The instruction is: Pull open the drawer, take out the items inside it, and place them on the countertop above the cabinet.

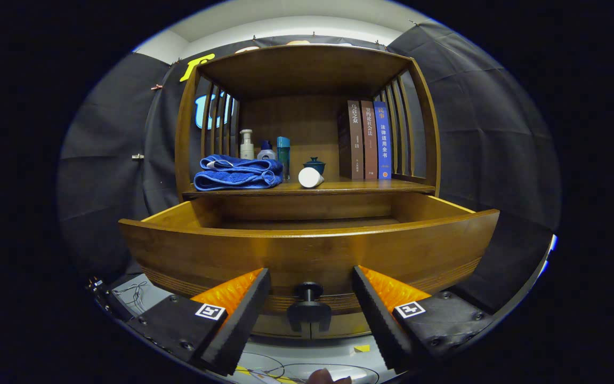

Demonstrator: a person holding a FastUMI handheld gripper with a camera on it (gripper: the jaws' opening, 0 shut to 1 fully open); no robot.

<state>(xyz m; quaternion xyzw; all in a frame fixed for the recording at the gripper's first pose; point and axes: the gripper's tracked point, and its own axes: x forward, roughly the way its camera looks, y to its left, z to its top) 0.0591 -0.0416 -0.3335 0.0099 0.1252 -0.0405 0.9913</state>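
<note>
A dark cloth-walled booth holds a wooden cabinet (307, 106), and the drawer (307, 250) below its countertop (339, 186) is seen pulled well out toward the near side. The gripper (311, 298) is held just in front of the drawer face, its jaws spread wide with nothing gripped; the dark knob (308, 306) sits between the fingers, untouched by either. On the countertop a folded blue towel (237, 173) is laid at the left, three bottles (264, 146) are stood behind it, a white cylinder (310, 177) lies on its side in the middle before a small lidded pot (315, 164), and books (368, 140) are stood at the right. The drawer's floor is hidden by its front wall, so its contents cannot be told. The step is probably best done by lifting the gripper over the front wall, tilting down to see inside, and closing squarely on one item.
</note>
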